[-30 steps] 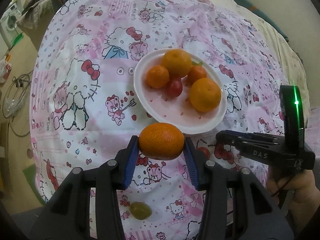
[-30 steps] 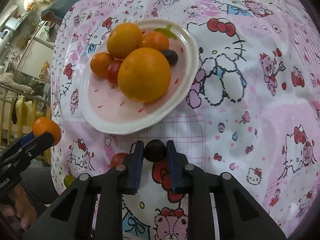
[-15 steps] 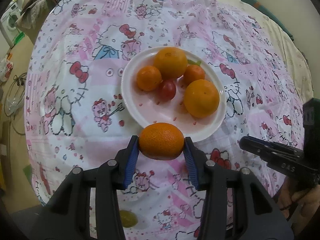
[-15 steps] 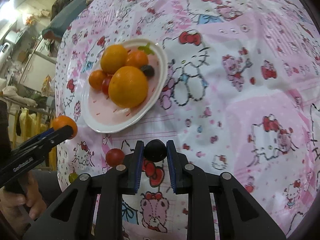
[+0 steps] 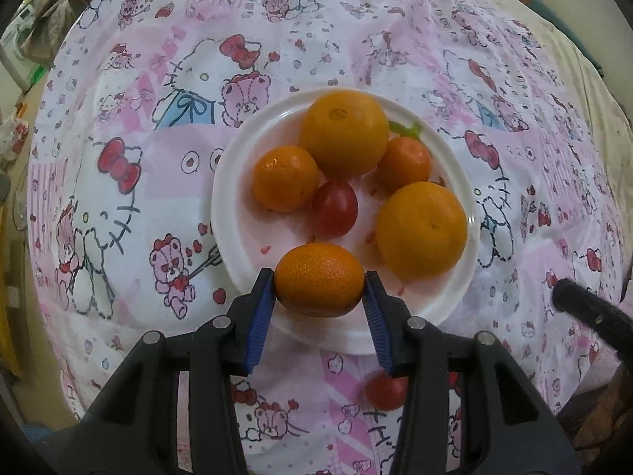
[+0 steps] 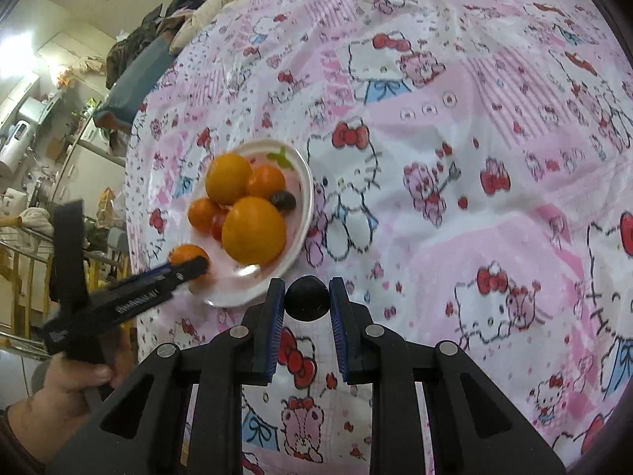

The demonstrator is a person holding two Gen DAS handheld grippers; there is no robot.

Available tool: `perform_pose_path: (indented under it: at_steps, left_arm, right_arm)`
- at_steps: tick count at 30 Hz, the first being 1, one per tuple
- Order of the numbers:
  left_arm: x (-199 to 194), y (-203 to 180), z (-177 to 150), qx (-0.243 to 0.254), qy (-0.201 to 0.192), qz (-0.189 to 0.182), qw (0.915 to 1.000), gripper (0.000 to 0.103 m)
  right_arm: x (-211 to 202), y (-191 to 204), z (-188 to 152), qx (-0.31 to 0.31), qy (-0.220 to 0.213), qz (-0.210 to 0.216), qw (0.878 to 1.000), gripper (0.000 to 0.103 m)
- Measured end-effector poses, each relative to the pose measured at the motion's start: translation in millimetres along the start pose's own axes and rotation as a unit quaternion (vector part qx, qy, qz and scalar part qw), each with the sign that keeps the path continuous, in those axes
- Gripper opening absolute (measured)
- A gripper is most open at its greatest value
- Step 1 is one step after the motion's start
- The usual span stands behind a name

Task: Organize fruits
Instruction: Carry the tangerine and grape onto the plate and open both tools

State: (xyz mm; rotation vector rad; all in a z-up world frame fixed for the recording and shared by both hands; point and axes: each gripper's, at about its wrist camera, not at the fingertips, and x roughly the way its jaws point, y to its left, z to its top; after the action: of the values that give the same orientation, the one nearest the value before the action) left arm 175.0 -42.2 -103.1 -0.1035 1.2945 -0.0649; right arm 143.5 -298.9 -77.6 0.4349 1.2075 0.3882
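Left gripper (image 5: pixel 319 289) clamps a small orange (image 5: pixel 319 279) over the near rim of the white plate (image 5: pixel 455 301). The plate carries four more oranges, a red tomato (image 5: pixel 334 208) and a dark grape (image 6: pixel 283 201). Right gripper (image 6: pixel 307 304) pinches a dark round fruit (image 6: pixel 307 297) above the patterned cloth (image 6: pixel 455 158), near the plate. A second tomato (image 5: pixel 385 390) lies on the cloth.

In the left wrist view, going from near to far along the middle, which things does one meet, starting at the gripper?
left gripper → held mandarin → red tomato → big orange → far rim of the plate → tablecloth.
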Motion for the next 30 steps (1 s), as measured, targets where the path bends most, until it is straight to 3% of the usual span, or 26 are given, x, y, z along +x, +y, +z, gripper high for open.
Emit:
perform_pose_path:
  at_steps: [13,27,29,30]
  left_arm:
    - [23.7,-9.6,13.8,0.019,0.02,0.004,0.9996,0.041]
    - [25.4,-9.4,19.7,0.006,0.036,-0.008,0.9993,0.042]
    - [22.9,-8.7,18.7,0.004,0.034,-0.005,0.9994,0.062]
    - [20.7,-9.4,19.2,0.007,0.028,-0.001,0.9996,0.064]
  right_arm:
    - [10.9,6.0,50.2,-0.011,-0.024,-0.002,1.0,0.024]
    - [51.5,13.6,83.3,-0.021,0.0,0.016,1.0,0.024]
    - [57.8,16.9,84.8,-0.024,0.006,0.023,0.999,0.024]
    - [60.6,18.3,86.3,-0.025,0.008,0.025,0.999,0.024]
